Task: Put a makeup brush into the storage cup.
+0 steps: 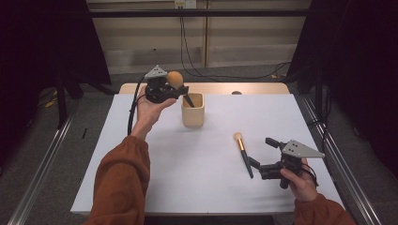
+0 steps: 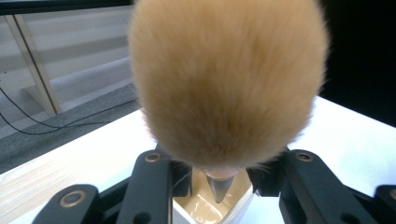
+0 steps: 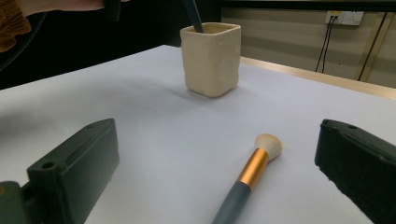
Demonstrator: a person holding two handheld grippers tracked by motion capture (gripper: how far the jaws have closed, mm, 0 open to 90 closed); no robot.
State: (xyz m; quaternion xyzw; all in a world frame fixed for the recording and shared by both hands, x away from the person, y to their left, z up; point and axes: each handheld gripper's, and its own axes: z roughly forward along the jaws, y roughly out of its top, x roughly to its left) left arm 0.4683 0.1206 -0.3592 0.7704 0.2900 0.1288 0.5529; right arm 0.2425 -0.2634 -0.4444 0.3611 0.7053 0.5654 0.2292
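The high view looks forward and down from above the person's side, taking in the whole white table [image 1: 197,178] from some way off. The left gripper view sits at about 11 o'clock on the table, aimed steeply down and very close behind a fluffy brush head [image 2: 229,79], with the beige cup [image 2: 210,207] beneath. The right gripper view rides low near 4 o'clock, facing toward 11 o'clock across the tabletop. All three views share the beige cup [image 3: 211,58].

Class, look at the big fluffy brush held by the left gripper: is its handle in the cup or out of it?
In. The big brush is clamped by the left gripper, and its dark handle dips below the rim of the cup.
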